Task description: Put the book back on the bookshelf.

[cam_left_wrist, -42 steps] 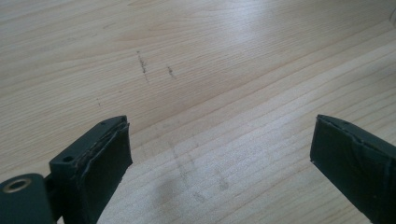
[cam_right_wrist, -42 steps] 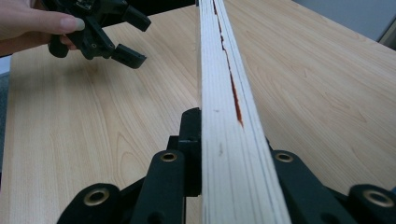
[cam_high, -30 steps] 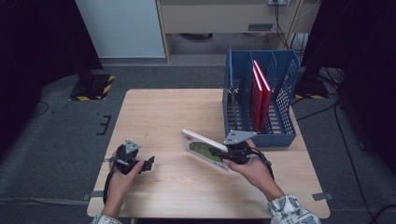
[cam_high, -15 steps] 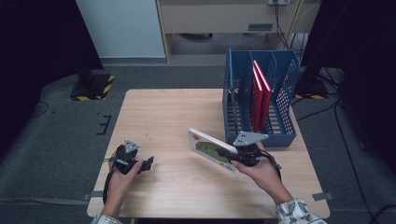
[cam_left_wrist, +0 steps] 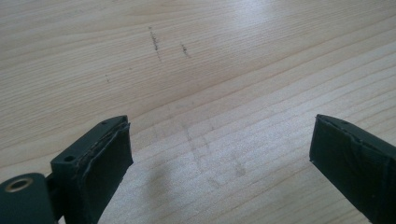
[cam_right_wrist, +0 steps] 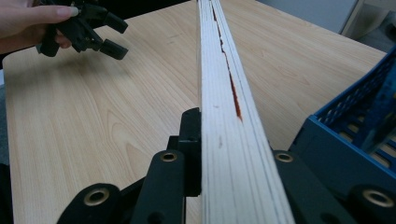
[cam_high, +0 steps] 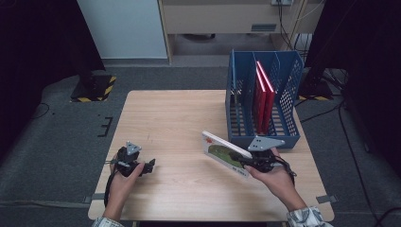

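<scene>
Since the earlier frames the right claw (cam_high: 242, 163) has carried the book (cam_high: 226, 153) rightward over the desk (cam_high: 175, 118), closer to the blue rack (cam_high: 287, 75); the left claw (cam_high: 150, 165) has kept its place near the desk's front left. The rack holds two red books (cam_high: 262, 94) upright in a right-hand slot, while the carried book is off the desk, tilted, just short of the rack's front wall. The right gripper view shows the jaws pinching the book's page edge (cam_right_wrist: 229, 140); the left gripper view shows spread jaws over bare wood (cam_left_wrist: 210, 93).
</scene>
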`<state>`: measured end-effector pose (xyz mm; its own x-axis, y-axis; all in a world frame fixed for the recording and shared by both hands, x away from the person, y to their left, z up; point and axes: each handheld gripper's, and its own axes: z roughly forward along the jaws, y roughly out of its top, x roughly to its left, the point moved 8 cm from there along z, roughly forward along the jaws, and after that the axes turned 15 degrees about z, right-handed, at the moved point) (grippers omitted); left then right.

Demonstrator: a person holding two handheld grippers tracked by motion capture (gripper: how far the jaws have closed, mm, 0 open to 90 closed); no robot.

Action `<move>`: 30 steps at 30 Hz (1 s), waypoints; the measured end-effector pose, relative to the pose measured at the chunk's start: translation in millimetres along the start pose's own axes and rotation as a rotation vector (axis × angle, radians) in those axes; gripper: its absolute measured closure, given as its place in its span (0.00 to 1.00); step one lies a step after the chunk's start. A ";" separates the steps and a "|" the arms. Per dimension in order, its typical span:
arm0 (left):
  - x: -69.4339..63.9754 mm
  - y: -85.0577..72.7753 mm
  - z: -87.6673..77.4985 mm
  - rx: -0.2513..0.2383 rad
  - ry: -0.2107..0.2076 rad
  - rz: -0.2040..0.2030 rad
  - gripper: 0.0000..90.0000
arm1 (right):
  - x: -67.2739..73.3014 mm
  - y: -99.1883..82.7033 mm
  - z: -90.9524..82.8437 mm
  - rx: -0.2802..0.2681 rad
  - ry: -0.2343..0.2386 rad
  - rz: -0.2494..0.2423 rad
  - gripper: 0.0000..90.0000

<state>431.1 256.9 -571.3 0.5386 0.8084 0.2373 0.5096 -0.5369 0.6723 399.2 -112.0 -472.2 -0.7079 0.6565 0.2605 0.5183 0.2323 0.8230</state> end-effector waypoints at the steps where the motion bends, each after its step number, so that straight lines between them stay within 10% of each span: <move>1: 0.0 -0.1 0.1 0.001 0.001 0.001 0.06 | -1.0 -0.3 -1.9 -0.002 -0.003 0.003 0.84; 30: 1.5 -5.8 4.0 0.035 0.009 0.002 0.06 | -13.9 38.4 -53.5 -0.074 -0.058 0.034 0.84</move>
<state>431.7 260.3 -577.6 0.5334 0.8096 0.2450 0.5320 -0.5463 0.6469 403.3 -150.6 -417.2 -0.6606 0.7038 0.2611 0.5033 0.1571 0.8497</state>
